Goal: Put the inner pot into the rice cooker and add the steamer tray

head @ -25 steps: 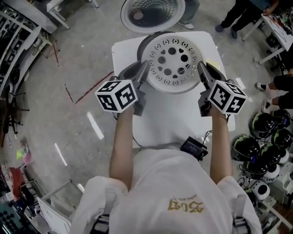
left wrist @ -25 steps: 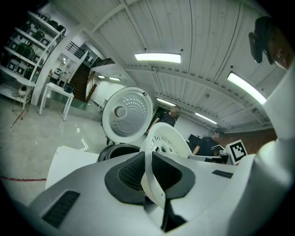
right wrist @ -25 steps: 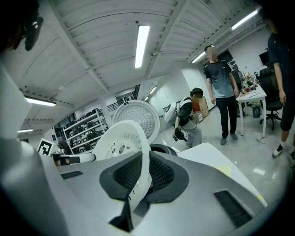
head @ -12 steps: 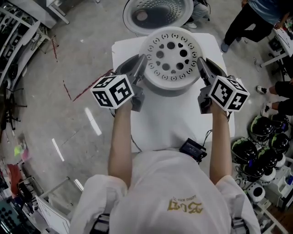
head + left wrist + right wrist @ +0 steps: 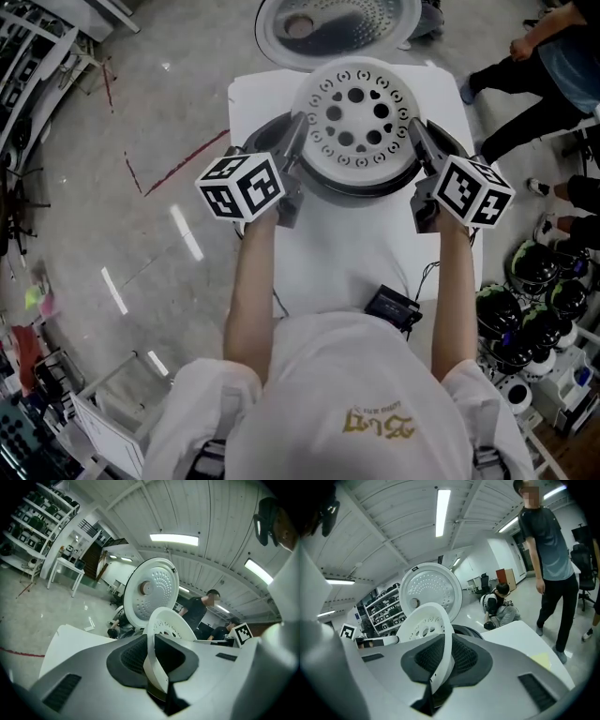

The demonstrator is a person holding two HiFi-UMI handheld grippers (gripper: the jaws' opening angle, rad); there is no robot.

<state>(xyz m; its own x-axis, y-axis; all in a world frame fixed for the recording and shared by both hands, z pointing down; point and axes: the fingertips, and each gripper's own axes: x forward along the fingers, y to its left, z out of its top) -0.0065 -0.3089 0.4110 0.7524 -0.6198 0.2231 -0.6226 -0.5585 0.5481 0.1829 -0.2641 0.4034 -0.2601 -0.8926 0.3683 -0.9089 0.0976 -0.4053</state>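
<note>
Head view, steamer tray [image 5: 356, 117] over rice cooker [image 5: 361, 186]

Steamer tray [image 5: 358, 115] above rice cooker [image 5: 366, 190]

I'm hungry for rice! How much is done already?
The lid is open; the steamer tray hides whether the pot is in. In hand: left tool and right tool pinch the tray's rim over the rice cooker. Left: lower it in, let go.
</note>
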